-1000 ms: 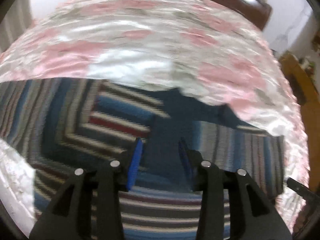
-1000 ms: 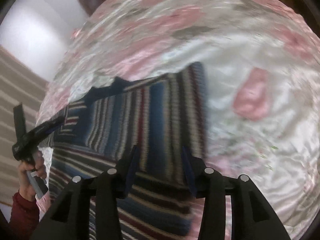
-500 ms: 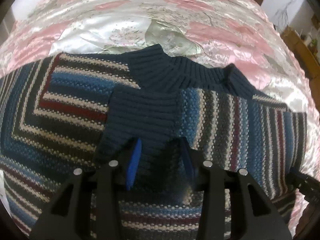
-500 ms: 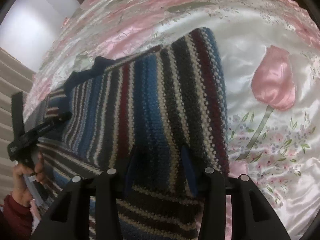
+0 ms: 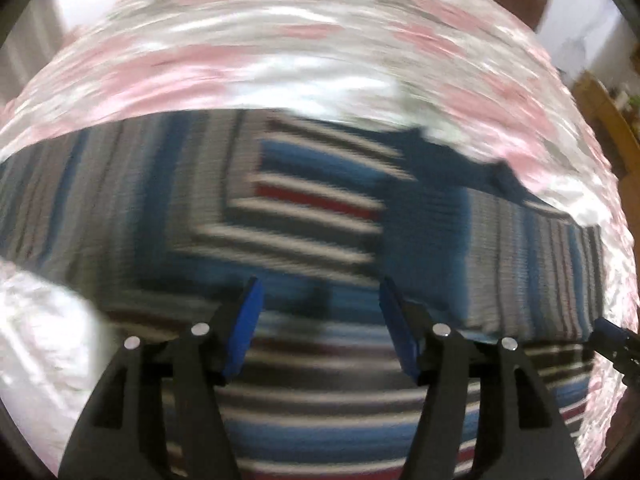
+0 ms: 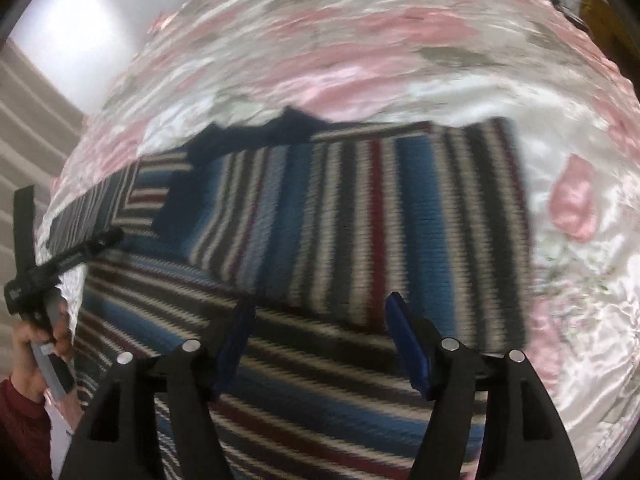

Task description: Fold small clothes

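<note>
We are pulling both grippers back up off the striped sweater [image 6: 360, 216], left gripper [image 5: 320, 312] and right gripper [image 6: 320, 328] now gaping wide and empty, sleeves lying folded across the body just ahead of our fingertips.

Bare bedspread [image 6: 580, 280] lies beside the sweater [image 6: 360, 220].

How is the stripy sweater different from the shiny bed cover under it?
The sweater is knitted with blue, white, dark and red stripes; the bed cover is glossy white with pink flowers. The sweater is partly folded over itself; the bed cover lies spread and rippled. Both are soft cloth.
</note>
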A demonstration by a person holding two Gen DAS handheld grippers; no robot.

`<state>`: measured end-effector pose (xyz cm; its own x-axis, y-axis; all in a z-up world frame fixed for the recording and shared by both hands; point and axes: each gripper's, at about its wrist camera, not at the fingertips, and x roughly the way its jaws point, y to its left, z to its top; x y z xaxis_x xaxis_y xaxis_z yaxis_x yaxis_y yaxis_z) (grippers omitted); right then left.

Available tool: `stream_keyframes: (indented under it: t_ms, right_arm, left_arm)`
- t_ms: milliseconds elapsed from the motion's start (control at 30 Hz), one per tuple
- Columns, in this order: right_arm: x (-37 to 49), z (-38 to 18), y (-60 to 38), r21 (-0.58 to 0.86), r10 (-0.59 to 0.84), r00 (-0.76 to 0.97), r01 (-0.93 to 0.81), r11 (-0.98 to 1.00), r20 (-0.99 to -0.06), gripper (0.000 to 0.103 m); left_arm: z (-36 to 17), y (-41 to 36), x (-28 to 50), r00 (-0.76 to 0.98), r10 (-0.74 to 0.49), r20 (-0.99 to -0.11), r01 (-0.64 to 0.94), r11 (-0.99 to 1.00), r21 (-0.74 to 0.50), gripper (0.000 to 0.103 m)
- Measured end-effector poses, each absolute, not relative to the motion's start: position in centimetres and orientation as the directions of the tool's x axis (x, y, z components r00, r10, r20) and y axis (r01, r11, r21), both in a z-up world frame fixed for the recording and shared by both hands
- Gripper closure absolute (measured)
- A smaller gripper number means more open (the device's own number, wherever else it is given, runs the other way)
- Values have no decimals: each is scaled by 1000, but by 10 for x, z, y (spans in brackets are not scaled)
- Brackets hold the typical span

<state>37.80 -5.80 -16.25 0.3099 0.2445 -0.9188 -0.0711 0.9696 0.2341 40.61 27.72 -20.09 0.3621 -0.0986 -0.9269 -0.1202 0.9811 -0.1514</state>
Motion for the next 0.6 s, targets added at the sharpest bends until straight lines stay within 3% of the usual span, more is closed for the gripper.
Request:
stream_keyframes:
  t_ms: [100, 200, 400, 600]
  right_arm:
    - [385, -168, -30, 215, 234, 288, -94, 972, -929, 32]
    - [394, -173, -7, 206, 229, 277, -112, 972, -933, 31]
    - [407, -187, 7, 156, 180, 254, -110, 982, -950, 29]
    - [417, -201, 0, 149, 163, 242, -75, 986, -957, 29]
  left_arm:
    - [-199, 334, 399, 351, -29, -936, -181, 979, -98, 39]
    - [-197, 400, 392, 339, -72, -938, -239, 958, -160, 43]
    - [-170, 515, 376, 367, 40, -929, -383, 917, -112, 31]
    - [-175, 622, 373, 337, 133, -932, -560, 824, -85, 32]
